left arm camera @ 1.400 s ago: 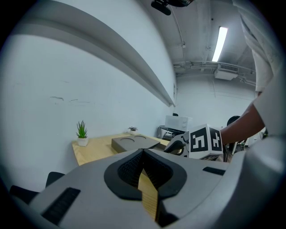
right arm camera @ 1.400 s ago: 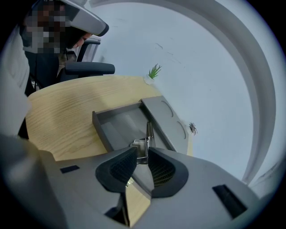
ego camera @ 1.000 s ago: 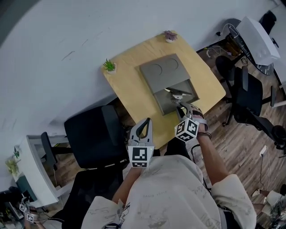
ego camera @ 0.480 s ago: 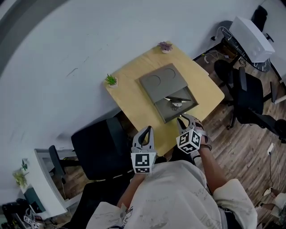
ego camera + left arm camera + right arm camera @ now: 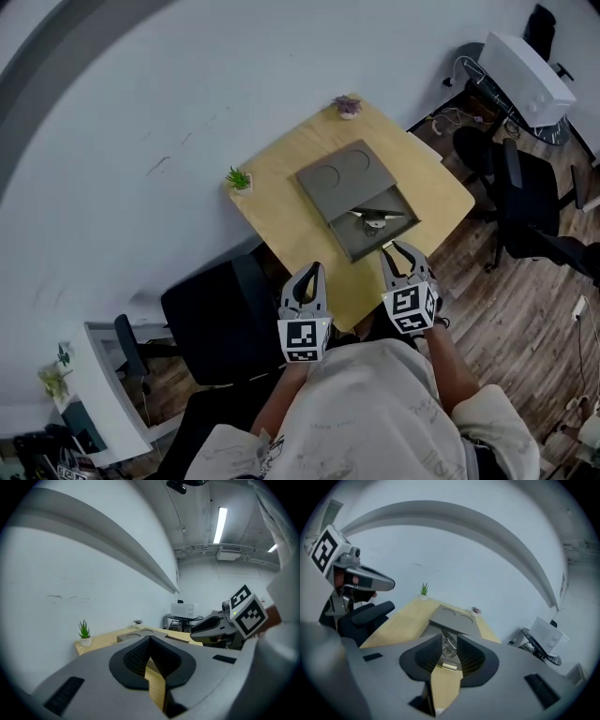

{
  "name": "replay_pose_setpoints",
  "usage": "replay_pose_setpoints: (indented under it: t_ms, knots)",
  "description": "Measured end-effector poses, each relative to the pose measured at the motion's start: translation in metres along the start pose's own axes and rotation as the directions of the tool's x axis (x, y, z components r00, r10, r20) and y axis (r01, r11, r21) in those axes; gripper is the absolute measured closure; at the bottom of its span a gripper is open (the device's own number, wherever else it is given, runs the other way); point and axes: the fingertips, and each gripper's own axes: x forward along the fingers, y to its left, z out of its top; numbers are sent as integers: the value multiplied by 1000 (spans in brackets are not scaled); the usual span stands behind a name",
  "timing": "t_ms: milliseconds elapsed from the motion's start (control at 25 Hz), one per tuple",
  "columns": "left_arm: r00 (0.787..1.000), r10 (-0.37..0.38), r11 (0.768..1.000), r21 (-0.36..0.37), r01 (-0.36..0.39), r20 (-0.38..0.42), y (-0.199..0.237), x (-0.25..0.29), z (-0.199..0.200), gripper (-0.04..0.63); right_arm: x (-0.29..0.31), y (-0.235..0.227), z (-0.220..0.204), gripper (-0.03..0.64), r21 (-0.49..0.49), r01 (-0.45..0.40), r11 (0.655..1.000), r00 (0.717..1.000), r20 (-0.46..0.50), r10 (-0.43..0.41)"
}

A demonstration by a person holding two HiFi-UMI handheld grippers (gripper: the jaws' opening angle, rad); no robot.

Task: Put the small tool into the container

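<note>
Small tool in grey container on wooden table; left tongs, right tongs at near edge.

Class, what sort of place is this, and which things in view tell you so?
Probably an office or workroom: black swivel chairs near a wooden table with a small potted plant, and a ceiling strip light.

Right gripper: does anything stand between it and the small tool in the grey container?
Nothing visible does. The right gripper hangs open at the table's near edge; the small tool lies in the container's open compartment straight ahead, behind only its low wall.
</note>
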Motion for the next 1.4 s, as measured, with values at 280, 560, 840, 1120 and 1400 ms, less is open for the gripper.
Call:
replay_pose_setpoints:
  t_ms: [280,560,840,1120,1400]
  knots:
    - [1000,17,1000,7,-17,20,5,3,9,589,-21,-27,22,505,179,36,983,993,103,-55]
    - [998,28,999,28,-30,65,11,8,33,589,-43,-59,39,505,329,61,942,969,207,-135]
    - [994,21,998,57,-27,111,10,14,59,589,-65,-86,45,505,400,98,911,926,298,-231]
    - [983,-2,995,95,-16,184,4,16,82,589,-75,-91,47,505,413,102,905,900,350,-261]
    - [983,-6,994,107,-14,185,2,16,82,589,-74,-90,48,505,405,102,909,901,349,-256]
